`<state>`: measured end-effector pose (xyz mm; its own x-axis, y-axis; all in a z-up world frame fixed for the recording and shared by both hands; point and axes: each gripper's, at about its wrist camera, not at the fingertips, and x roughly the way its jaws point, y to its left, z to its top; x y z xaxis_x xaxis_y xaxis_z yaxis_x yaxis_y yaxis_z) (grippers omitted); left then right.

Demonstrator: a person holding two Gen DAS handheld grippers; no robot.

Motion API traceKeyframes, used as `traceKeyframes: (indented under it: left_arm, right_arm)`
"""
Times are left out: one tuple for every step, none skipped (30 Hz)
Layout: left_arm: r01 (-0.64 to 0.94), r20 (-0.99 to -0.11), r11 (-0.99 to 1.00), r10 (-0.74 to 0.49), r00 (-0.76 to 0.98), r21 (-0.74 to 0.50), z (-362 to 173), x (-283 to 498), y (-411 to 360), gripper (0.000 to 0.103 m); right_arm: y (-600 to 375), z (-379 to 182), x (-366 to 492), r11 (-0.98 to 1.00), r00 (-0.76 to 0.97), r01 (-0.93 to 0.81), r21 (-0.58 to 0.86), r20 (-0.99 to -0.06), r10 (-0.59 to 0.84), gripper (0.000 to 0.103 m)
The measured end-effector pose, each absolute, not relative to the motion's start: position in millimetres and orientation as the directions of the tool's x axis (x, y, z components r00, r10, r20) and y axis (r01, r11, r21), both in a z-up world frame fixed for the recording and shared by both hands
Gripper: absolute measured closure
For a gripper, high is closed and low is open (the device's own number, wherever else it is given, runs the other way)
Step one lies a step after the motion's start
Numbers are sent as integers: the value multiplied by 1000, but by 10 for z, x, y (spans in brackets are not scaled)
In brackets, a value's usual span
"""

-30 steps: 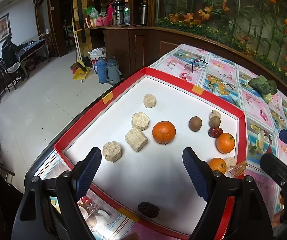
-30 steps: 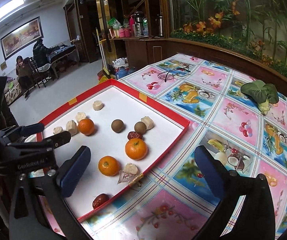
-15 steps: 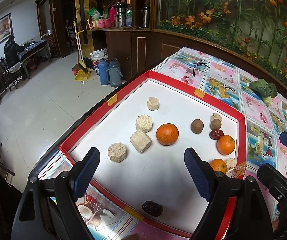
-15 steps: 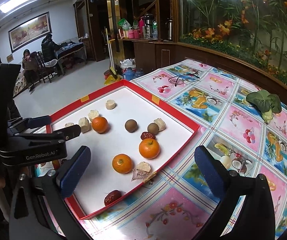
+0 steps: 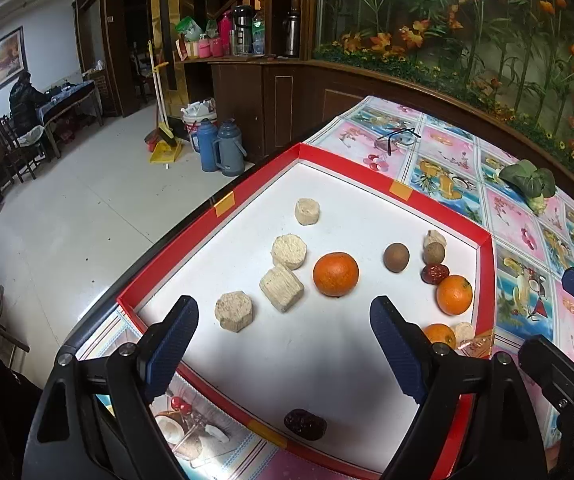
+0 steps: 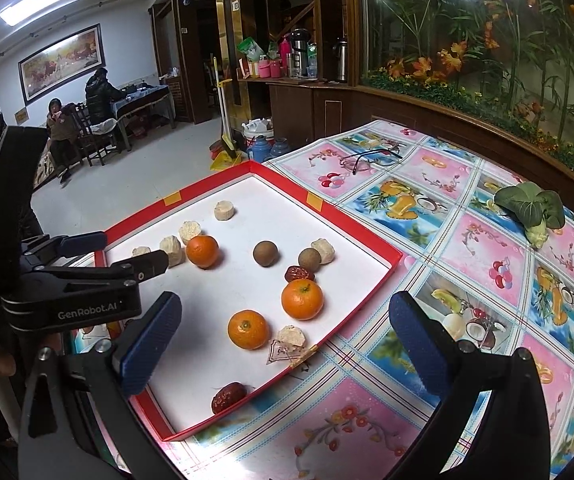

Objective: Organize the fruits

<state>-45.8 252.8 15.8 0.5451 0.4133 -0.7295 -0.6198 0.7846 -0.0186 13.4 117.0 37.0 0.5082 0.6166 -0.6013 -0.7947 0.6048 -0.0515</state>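
Three round, dimpled orange tangerines lie on the white floor of a shallow red-rimmed tray (image 5: 485, 256). The largest-looking tangerine (image 5: 335, 273) sits at the centre of the left wrist view, a second tangerine (image 5: 454, 295) lies right of it near the tray's right rim, and a third tangerine (image 5: 440, 335) shows lower right, partly hidden behind the gripper finger. Two smooth brown round fruits (image 5: 396, 256) sit between the tangerines, with a wrinkled dark red date (image 5: 435, 273) just beside the right one. Another dark red date (image 5: 305, 424) lies alone at the lower centre, near the tray's front rim. Four pale, coarse-grained puffed cakes (image 5: 281, 288), some round and some faceted, run diagonally from the centre left toward the upper middle.

The left gripper (image 5: 283, 340) hovers over the tray's near end, its blue ribbed fingers spread wide with nothing between them. In the right wrist view the right gripper (image 6: 285, 340) is likewise spread wide and empty, above the tray's right rim and the tablecloth.

The tray rests on a glossy pink-and-blue tablecloth (image 6: 487, 248) printed with fruit squares. A leafy green vegetable (image 6: 531, 210) lies at the right of that view and thin-framed spectacles (image 6: 369, 158) at upper centre. Beyond are a white tiled floor (image 5: 87, 208), dark wood cabinets, two blue thermos flasks (image 5: 223, 152) and seated people at the upper left.
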Motion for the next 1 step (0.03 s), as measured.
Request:
traceKeyframes:
  left_arm:
    - [-619,-729,785,414,545,-18,160,-455,2522,15]
  right_arm:
    - [1169,371,134,605,509,-794,-51,-600,617,0]
